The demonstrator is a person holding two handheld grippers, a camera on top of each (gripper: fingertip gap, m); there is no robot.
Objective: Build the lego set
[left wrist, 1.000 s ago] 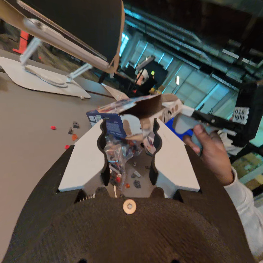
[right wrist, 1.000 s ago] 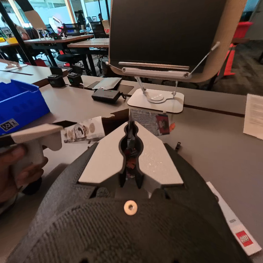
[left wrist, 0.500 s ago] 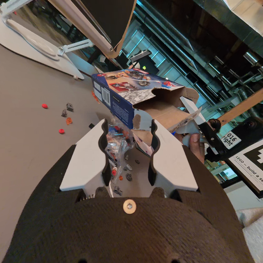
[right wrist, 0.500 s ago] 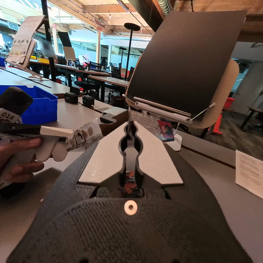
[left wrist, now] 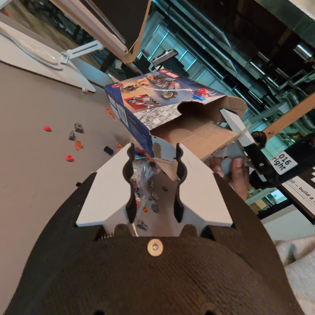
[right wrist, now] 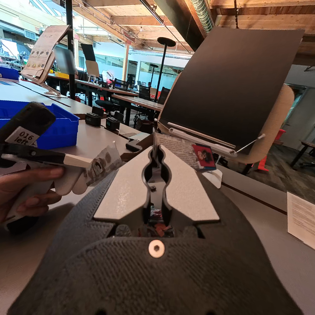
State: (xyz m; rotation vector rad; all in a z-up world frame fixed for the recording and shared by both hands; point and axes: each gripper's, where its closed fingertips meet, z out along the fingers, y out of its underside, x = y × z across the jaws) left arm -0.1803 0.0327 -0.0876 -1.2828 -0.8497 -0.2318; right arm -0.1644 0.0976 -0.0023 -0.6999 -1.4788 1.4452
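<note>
The blue Lego box (left wrist: 146, 100) hangs tilted above the table with its torn open end toward me. My right gripper (right wrist: 156, 150) is shut on the box's edge (right wrist: 179, 150); it also shows in the left wrist view (left wrist: 238, 134), pinching a cardboard flap. My left gripper (left wrist: 154, 150) is open, and a white flap of the box (left wrist: 163, 151) hangs between its fingertips. Below it a clear bag of pieces (left wrist: 143, 172) lies on the table, also visible under my right gripper (right wrist: 158, 226). The left gripper's finger (right wrist: 76, 160) lies against the flap in the right wrist view.
Loose red (left wrist: 46, 127), grey (left wrist: 78, 127) and orange (left wrist: 78, 144) pieces lie on the grey table to the left. A black board on a white stand (right wrist: 230, 95) is behind the box. A blue bin (right wrist: 56, 122) is far left, a paper sheet (right wrist: 301, 219) right.
My right gripper has lifted the box and tilted it up, off the table. The bag of pieces now lies out of the box. My left gripper has stayed open.
</note>
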